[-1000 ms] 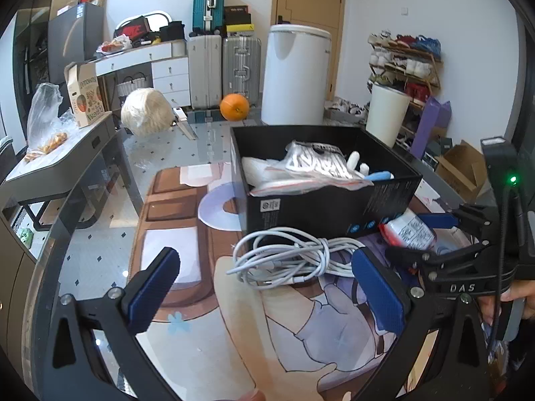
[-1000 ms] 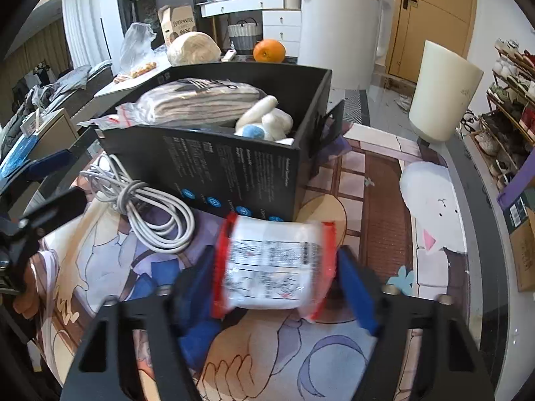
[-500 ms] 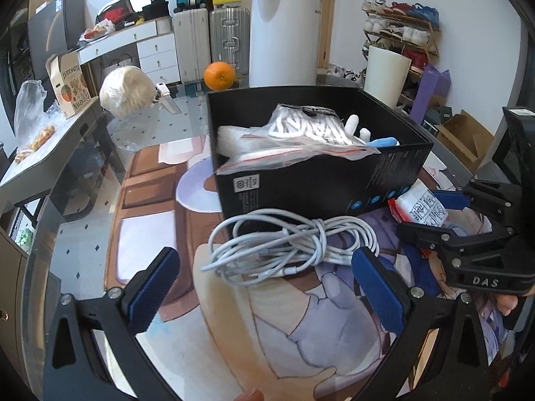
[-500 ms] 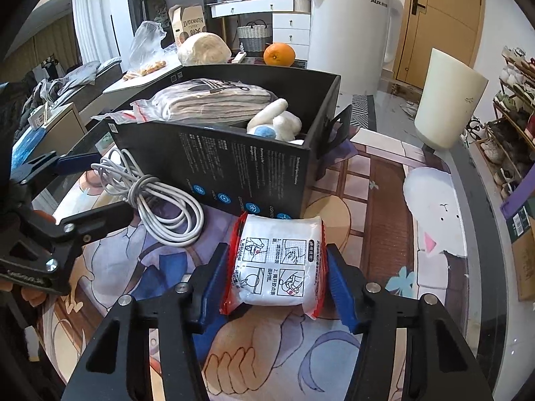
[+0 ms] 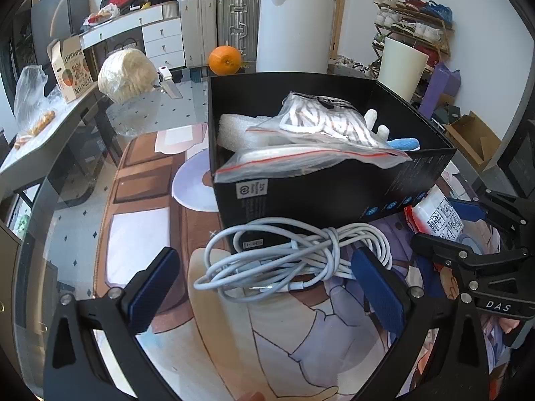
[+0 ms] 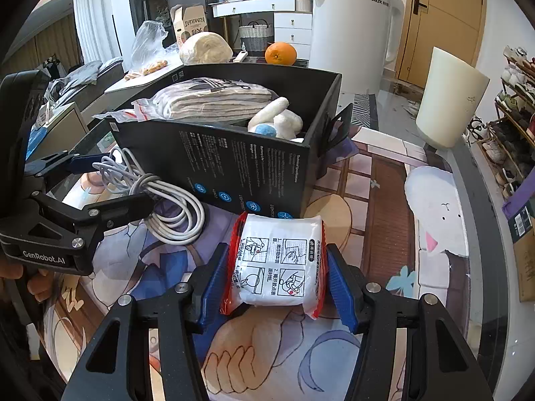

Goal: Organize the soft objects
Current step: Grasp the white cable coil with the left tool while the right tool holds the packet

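Observation:
A black box [image 5: 334, 193] [image 6: 234, 163] stands on the patterned mat. It holds a bagged striped cloth [image 5: 321, 123] [image 6: 214, 100], white foam [image 5: 234, 130] and a white-and-blue plush toy [image 6: 277, 122]. A coiled white cable [image 5: 287, 260] [image 6: 167, 197] lies against the box's near side, between the blue pads of my open left gripper [image 5: 267, 284] [image 6: 110, 183]. My right gripper [image 6: 274, 280] is shut on a white packet with red edges [image 6: 277, 264] [image 5: 438, 214], held just in front of the box.
An orange [image 5: 224, 60] and a cream wrapped bundle [image 5: 127, 73] sit beyond the box. A white bin [image 6: 448, 100] and a tall white appliance [image 5: 294, 20] stand behind. A shoe rack [image 5: 414, 23] is at the right.
My left gripper has moved forward so the cable coil now lies between its open pads. My right gripper has carried the packet closer to the box front.

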`<state>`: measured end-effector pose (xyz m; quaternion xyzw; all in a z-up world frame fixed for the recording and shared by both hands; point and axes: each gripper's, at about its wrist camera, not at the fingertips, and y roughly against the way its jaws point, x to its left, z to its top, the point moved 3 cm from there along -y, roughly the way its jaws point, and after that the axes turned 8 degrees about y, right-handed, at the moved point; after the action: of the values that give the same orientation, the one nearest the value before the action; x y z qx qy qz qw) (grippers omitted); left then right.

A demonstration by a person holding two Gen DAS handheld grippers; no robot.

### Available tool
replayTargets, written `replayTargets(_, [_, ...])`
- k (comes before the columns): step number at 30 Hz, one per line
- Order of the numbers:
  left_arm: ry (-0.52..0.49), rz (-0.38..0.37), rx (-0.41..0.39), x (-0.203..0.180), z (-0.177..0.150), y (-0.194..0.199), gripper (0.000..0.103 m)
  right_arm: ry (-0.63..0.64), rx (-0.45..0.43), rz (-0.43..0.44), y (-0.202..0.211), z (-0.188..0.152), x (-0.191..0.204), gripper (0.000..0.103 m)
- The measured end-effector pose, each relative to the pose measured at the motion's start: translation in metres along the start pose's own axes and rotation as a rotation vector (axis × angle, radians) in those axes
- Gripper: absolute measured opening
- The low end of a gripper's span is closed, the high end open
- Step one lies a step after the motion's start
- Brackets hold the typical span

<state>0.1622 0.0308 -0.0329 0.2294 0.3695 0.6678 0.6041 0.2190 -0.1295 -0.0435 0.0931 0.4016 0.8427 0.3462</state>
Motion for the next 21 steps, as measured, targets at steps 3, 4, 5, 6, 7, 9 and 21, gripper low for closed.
replayTargets(3, [0.020, -0.018, 0.013, 0.002, -0.002, -0.002, 0.103, 0.001, 0.000, 0.000, 0.000, 0.000, 0.000, 0.057])
replayTargets(4, [0.036, -0.031, 0.024, 0.004, -0.002, -0.003, 0.103, 0.001, 0.000, 0.000, 0.000, 0.000, 0.000, 0.057])
replayTargets(5, [0.051, -0.044, 0.032, 0.006, -0.002, -0.004, 0.103, 0.001, 0.000, 0.000, 0.000, 0.000, 0.000, 0.057])
replayTargets(6, [0.068, -0.058, 0.038, 0.009, -0.002, -0.005, 0.102, 0.001, 0.000, 0.000, 0.000, 0.000, 0.000, 0.057])
replayTargets(7, [0.068, -0.058, 0.036, 0.008, -0.001, -0.005, 0.102, 0.001, 0.001, 0.001, 0.000, 0.000, 0.000, 0.057])
replayTargets(9, [0.058, -0.059, 0.037, 0.005, -0.002, -0.005, 0.097, 0.001, 0.000, 0.000, 0.000, 0.000, 0.000, 0.057])
replayTargets(21, [0.053, -0.127, 0.016, 0.003, -0.004, 0.003, 0.072, 0.001, -0.001, 0.002, 0.000, 0.000, 0.001, 0.057])
